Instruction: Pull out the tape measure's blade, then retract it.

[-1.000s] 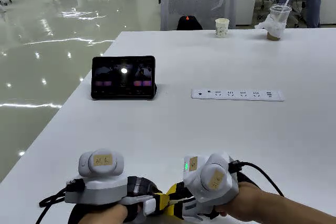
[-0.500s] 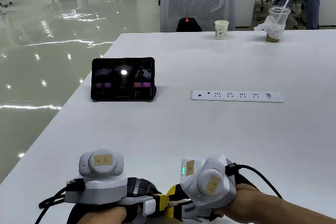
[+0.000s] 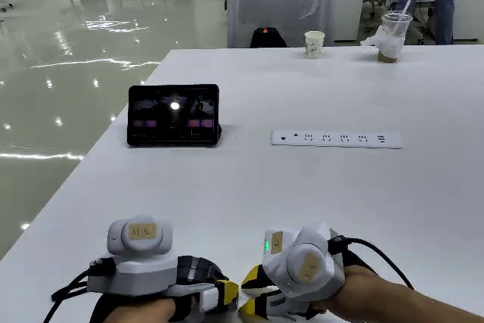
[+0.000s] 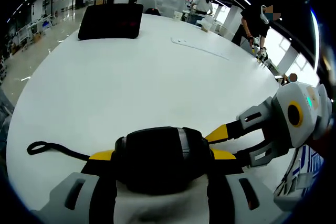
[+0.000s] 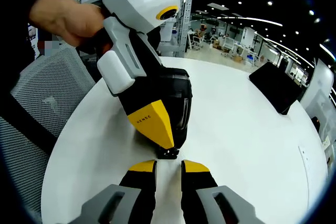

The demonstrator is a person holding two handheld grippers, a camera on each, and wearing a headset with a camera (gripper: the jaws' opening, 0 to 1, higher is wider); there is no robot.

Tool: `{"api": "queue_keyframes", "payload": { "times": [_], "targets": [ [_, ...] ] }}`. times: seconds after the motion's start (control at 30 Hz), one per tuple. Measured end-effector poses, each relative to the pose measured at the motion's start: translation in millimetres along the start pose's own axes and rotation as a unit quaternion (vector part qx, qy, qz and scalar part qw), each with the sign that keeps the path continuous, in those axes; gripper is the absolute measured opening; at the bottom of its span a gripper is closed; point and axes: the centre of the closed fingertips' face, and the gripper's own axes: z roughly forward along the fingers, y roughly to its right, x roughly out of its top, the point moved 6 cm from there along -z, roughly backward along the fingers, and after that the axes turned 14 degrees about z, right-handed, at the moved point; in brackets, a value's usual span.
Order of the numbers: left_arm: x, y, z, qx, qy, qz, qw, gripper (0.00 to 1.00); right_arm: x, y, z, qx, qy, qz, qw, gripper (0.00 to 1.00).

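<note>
White bench (image 3: 302,187) is seen running out wide and bare from the person, with a tablet (image 3: 174,115) and a power strip (image 3: 336,139) lying well apart from the work, toward the far side. At the near edge, the tape measure (image 4: 157,148) is clamped across its black case by the left gripper (image 4: 163,156), one yellow tip being pressed to each side of the case.

In the right gripper view the case is held up just off the bench, its mouth turned toward the right gripper (image 5: 168,167). The hook (image 5: 168,153) is seen at that mouth, dead ahead of the right gripper's jaws and just beyond their yellow tips. A narrow gap is left between those jaws, bare bench is seen through it, and nothing is held there. No length of blade is seen drawn out.

The coming move is judged to turn on this line-up. The hook lies straight along the right gripper's own long axis, so only a short advance is called for before the jaws can be shut on it. The blade's line of travel is then judged to run back along that same axis, away from the case and toward the person's right. The right gripper is plainly the nearer to the hook, while the left is taken up with the case. A slip is thought likely if the small hook is caught only at the very tips.
</note>
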Motion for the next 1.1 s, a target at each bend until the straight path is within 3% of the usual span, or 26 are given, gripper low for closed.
{"api": "queue_keyframes", "payload": {
  "times": [1.1],
  "targets": [
    [-10.2, -7.8, -21.5, 0.005, 0.007, 0.042, 0.9991, 0.73, -28.7, -1.2, -45.3, -0.051, 0.011, 0.057, 0.997, 0.33]
  ]
}}
